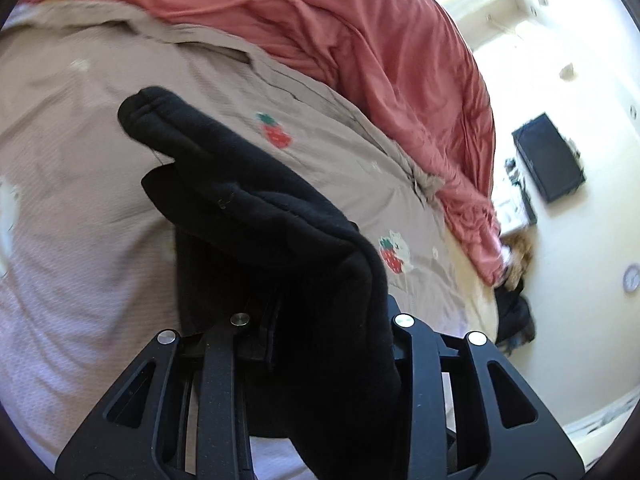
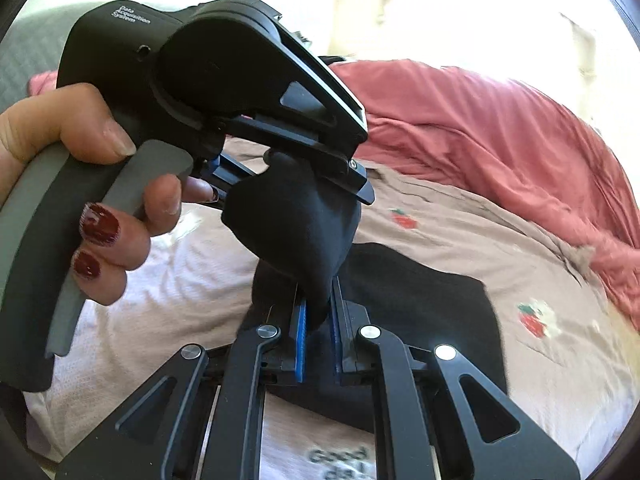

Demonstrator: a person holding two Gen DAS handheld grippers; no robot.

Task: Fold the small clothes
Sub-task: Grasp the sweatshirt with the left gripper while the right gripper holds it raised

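Observation:
A black garment (image 1: 248,208) is bunched up and lifted off the bed between both grippers. In the left wrist view it drapes over my left gripper (image 1: 320,320) and hides the fingertips. From the right wrist camera, a person's hand (image 2: 100,232) carries the left gripper (image 2: 296,176), whose jaws clamp a wad of the black garment (image 2: 304,232). My right gripper (image 2: 318,312) is shut on a lower fold of it, gripped by its blue pads (image 2: 301,320). The rest of the garment trails down onto the sheet.
The bed has a beige sheet (image 1: 80,160) with strawberry prints and a crumpled coral duvet (image 1: 360,40) along its far side. A white cloth with printed words (image 2: 340,460) lies near me. Beside the bed, a black box (image 1: 548,156) sits on the pale floor.

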